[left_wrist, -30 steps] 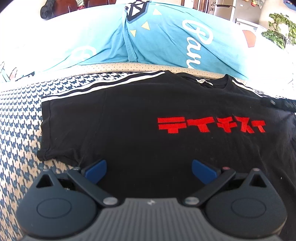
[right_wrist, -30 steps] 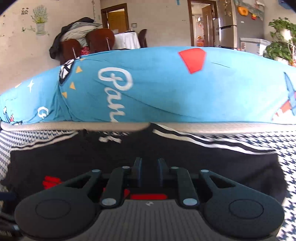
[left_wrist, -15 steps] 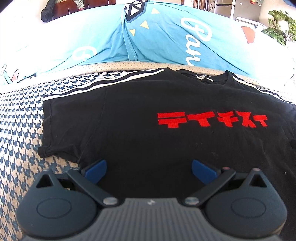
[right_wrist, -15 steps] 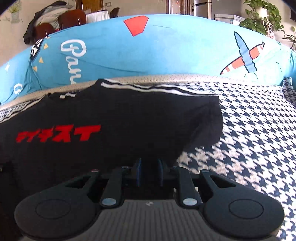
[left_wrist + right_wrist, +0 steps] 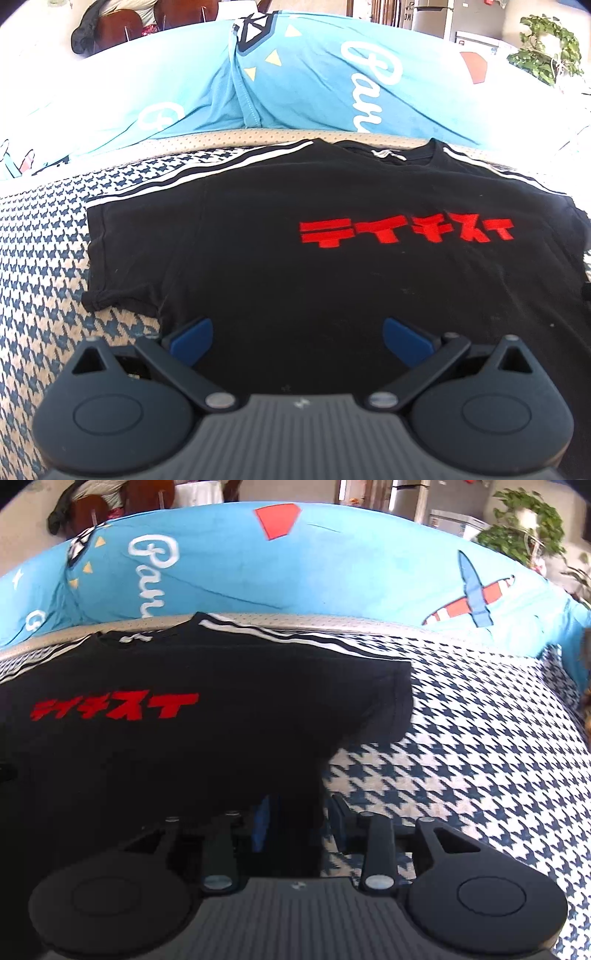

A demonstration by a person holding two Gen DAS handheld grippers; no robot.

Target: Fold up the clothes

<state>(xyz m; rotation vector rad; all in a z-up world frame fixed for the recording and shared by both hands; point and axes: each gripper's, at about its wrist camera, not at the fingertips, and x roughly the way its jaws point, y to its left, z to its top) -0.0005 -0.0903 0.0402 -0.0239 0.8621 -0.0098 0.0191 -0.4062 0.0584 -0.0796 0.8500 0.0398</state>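
Observation:
A black T-shirt [image 5: 295,258] with red lettering and white shoulder stripes lies flat, front up, on a houndstooth cover [image 5: 44,258]. My left gripper [image 5: 297,341] hovers open over the shirt's lower left part, with its blue pads wide apart and nothing between them. In the right wrist view the same shirt [image 5: 184,757] fills the left half. My right gripper [image 5: 301,825] sits at the shirt's right side edge below the sleeve. Its jaws are opening, and a strip of the black cloth lies loose between them.
A big blue printed cushion [image 5: 295,565] runs along the far side behind the collar. Bare houndstooth cover [image 5: 461,738] stretches to the right of the shirt. Chairs with clothes [image 5: 122,26] and a leafy plant [image 5: 524,528] stand beyond.
The right gripper has swung right from over the shirt's chest to its right side edge, and its jaws have gone from shut to parted. The left gripper has stayed put and open.

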